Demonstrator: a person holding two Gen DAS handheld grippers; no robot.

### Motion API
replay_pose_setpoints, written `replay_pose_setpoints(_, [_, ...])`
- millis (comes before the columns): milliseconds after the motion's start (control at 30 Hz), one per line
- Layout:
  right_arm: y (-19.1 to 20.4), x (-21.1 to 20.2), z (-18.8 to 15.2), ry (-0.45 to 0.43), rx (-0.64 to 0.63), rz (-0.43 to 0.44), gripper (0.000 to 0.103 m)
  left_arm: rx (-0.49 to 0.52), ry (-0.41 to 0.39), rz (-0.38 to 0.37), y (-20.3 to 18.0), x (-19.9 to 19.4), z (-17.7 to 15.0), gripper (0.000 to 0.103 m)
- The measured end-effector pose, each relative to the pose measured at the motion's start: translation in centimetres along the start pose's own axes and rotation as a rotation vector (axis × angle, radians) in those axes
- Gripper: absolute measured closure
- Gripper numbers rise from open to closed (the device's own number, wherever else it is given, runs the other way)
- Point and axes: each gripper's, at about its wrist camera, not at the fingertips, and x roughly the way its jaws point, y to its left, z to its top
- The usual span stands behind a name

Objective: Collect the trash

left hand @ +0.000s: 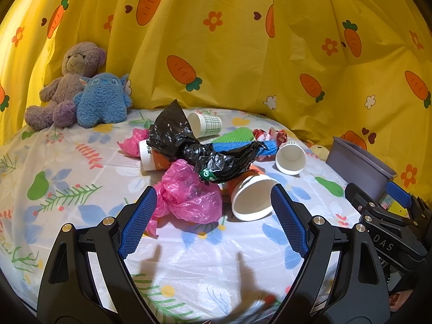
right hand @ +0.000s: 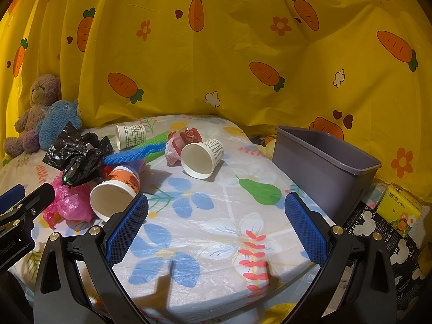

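Both claws hover over the near edge of the table [right hand: 216, 232], which wears a clear plastic cover over a floral cloth. Left claw [left hand: 213, 218]: blue pads spread wide, nothing between them. Right claw [right hand: 216, 224]: pads also spread wide, empty, above bare tablecloth.

Trash sits in 1 loose heap toward the left-centre of the table:
- Crumpled pink plastic bag [left hand: 189, 194], nearest the left claw, just ahead of its left pad.
- Orange-printed paper cup [left hand: 252, 198] on its side, mouth toward the left-wrist camera, touching the pink bag's right edge.
- Crumpled black plastic bag [left hand: 189, 145] draped over the heap, partly covering a 2nd orange-printed cup [left hand: 151, 159] lying on its side.
- A 2nd scrap of pink plastic [left hand: 133, 141] behind that cup.
- 2 grid-printed paper cups, both on their sides: 1 at the back [left hand: 206, 124], 1 to the right [right hand: 202, 156], apart from the heap.
- Blue and green mesh foam sleeves [right hand: 140, 154] lying across the middle, under the black bag.
- Red and white crumpled wrapper [right hand: 183, 141] touching the right grid cup.

Grey plastic bin [right hand: 324, 162] stands just off the table's right edge, open top, interior not visible.

Off-task: purple teddy bear [left hand: 70, 81] and blue plush toy [left hand: 104, 98] at the far left corner against the yellow carrot-print curtain [left hand: 243, 54]. Yellow tissue pack [right hand: 399, 210] beyond the bin, lower right.
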Motion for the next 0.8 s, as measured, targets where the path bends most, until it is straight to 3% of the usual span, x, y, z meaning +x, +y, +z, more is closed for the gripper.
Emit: replay_pose_setpoints(800, [-0.10,0.00,-0.01,-0.002,0.001,-0.001,0.005,0.003,0.003,0.001,-0.37,0.14,-0.05,0.018])
